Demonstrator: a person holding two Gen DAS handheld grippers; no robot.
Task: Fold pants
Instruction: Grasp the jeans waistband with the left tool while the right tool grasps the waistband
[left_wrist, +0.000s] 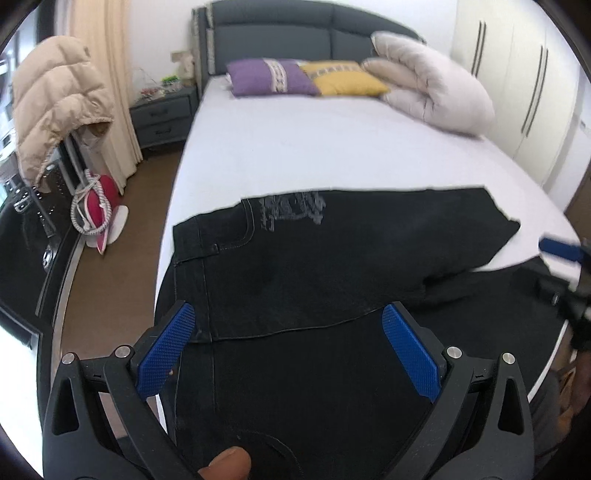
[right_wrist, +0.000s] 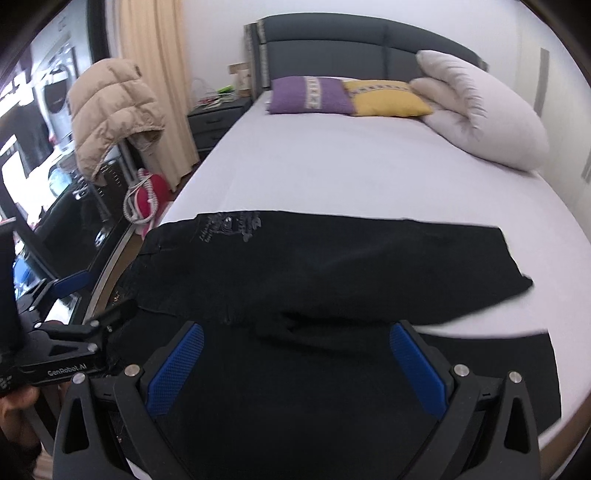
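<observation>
Black jeans (left_wrist: 314, 258) lie across the near end of the bed, waist to the left with a grey printed patch (left_wrist: 291, 210), one leg folded over the other. They also show in the right wrist view (right_wrist: 332, 266). My left gripper (left_wrist: 288, 343) is open and empty, just above the near leg by the waist. My right gripper (right_wrist: 295, 365) is open and empty, above the near leg further right. The left gripper (right_wrist: 74, 306) shows at the left edge of the right wrist view. The right gripper's blue finger (left_wrist: 561, 249) shows at the right edge of the left wrist view.
The bed (left_wrist: 332, 147) has a white sheet. A purple pillow (left_wrist: 269, 77), a yellow pillow (left_wrist: 343, 79) and a folded pale duvet (left_wrist: 432, 88) lie at its head. A beige puffer jacket (left_wrist: 55, 103), a red item (left_wrist: 103, 206) and a nightstand (left_wrist: 162, 118) stand left of the bed.
</observation>
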